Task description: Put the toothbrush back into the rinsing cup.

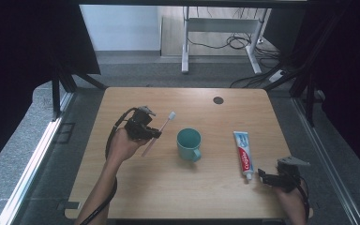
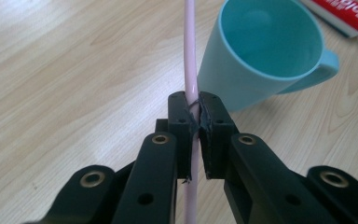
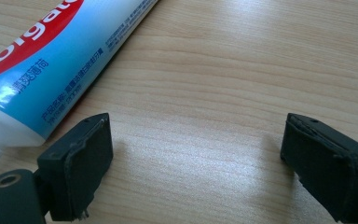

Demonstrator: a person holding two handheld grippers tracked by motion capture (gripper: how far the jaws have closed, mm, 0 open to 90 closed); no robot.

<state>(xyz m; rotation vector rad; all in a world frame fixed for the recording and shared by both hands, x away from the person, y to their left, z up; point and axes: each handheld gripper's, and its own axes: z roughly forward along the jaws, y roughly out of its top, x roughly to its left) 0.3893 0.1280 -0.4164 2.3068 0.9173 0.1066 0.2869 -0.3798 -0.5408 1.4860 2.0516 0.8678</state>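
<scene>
Toothbrush [image 1: 158,133] clamped in left tongs [image 1: 155,134], forearm angled | right tongs [image 1: 261,174] agape beside toothpaste [image 1: 243,153]

In the left gripper view, the pink toothbrush [image 2: 189,56] handle runs off the top edge, so its bristle head is cut off, and the closed pads cover a stretch of it at centre. The toothpaste tube [image 2: 349,14] is cropped at the upper right corner. In the right gripper view, the tube [image 3: 42,60] leaves the frame at upper left, its cap cut by the left edge.
</scene>
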